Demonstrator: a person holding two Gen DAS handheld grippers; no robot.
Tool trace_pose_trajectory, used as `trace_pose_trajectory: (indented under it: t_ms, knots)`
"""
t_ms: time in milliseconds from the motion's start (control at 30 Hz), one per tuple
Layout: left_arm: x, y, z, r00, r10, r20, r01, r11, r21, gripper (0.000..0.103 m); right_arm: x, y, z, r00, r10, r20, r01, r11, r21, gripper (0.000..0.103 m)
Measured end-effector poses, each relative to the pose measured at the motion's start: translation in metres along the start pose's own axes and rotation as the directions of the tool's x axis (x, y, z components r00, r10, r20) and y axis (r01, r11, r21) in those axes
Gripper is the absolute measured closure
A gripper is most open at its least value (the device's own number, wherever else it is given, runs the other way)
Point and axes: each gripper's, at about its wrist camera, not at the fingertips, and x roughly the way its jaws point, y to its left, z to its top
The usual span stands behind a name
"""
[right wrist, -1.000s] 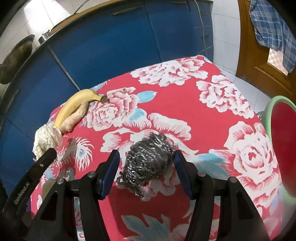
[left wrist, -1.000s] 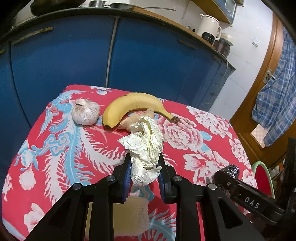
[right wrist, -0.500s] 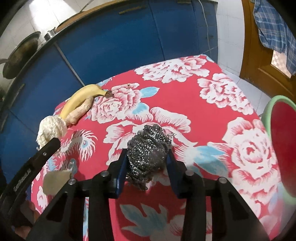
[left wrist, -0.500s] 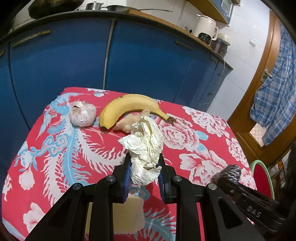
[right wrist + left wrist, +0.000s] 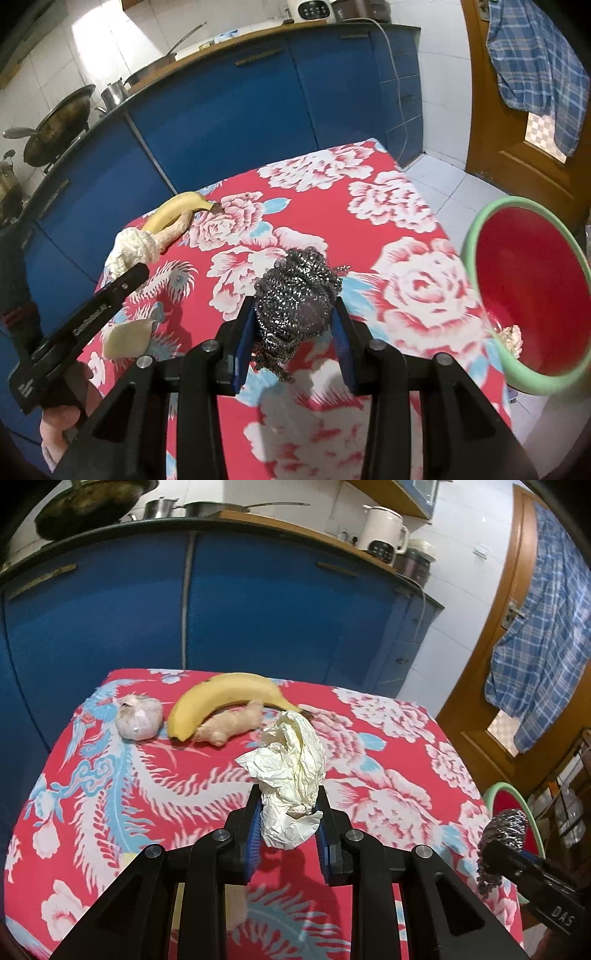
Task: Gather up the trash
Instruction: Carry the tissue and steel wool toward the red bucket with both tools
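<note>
while both tools carry a load, the main risk is losing one on the way to the bin. the left gripper (image 5: pixel 287 836) has its fingers clenched on a crumpled paper wad (image 5: pixel 291 775), gripped only at its lower part; most of the paper stands free above the pads, so a quick swing could lever it loose or let it tear out. the right gripper (image 5: pixel 293 338) grasps a steel wool scourer (image 5: pixel 295 295) between its blue pads, with loose strands hanging below; those could snag the floral cloth (image 5: pixel 388 221) on the counter, or the springy ball could squirm out if the squeeze eases.

the green-rimmed red bin (image 5: pixel 491 229) sits just off the counter's right edge, tilted toward the right camera, so a drop from too far out would land on the floor tiles. a small pale scrap seems to lie inside it already, though the view is too poor to name it.

only the left view shows the garlic bulb (image 5: pixel 139 722), beside the banana (image 5: pixel 221 694) and the ginger root (image 5: pixel 232 725), which are food and best left alone. only the right view shows the bin's inside, plus a flat pale piece (image 5: pixel 127 338) lying on the cloth near the left tool, possibly more trash.
</note>
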Motion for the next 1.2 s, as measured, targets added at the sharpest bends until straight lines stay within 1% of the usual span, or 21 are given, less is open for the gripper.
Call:
trace_pose_trajectory:
  t_ms: [333,500,600,833,967,1200]
  knots:
    - [-0.022,-0.036,-0.003,0.996,-0.088,-0.012,0.089,0.995,0.049,0.078,-0.039,-0.03,-0.007,0.999,-0.013,0.047,0.011,0.999,0.046,0.061]
    - [-0.033,-0.052,-0.004,0.99,-0.137,-0.023,0.138,0.989,0.061,0.078,-0.052,-0.045,-0.011,0.998,-0.017,0.06,0.012,0.997,0.076,0.061]
    - [-0.039,-0.067,-0.008,0.987,-0.156,-0.031,0.159,0.983,0.089,0.078,-0.061,-0.055,-0.012,0.997,-0.024,0.076,0.017,0.996,0.092,0.061]
    - [-0.046,-0.103,-0.015,0.971,-0.228,-0.069,0.235,0.963,0.132,0.078,-0.081,-0.085,-0.01,0.993,-0.05,0.109,0.035,0.99,0.134,0.061]
    - [-0.043,-0.124,-0.018,0.957,-0.268,-0.109,0.282,0.949,0.144,0.078,-0.089,-0.106,-0.01,0.99,-0.06,0.124,0.039,0.985,0.168,0.061]
    - [-0.035,-0.16,-0.023,0.942,-0.297,-0.153,0.324,0.926,0.192,0.078,-0.096,-0.146,-0.013,0.988,-0.086,0.131,0.052,0.967,0.248,0.061]
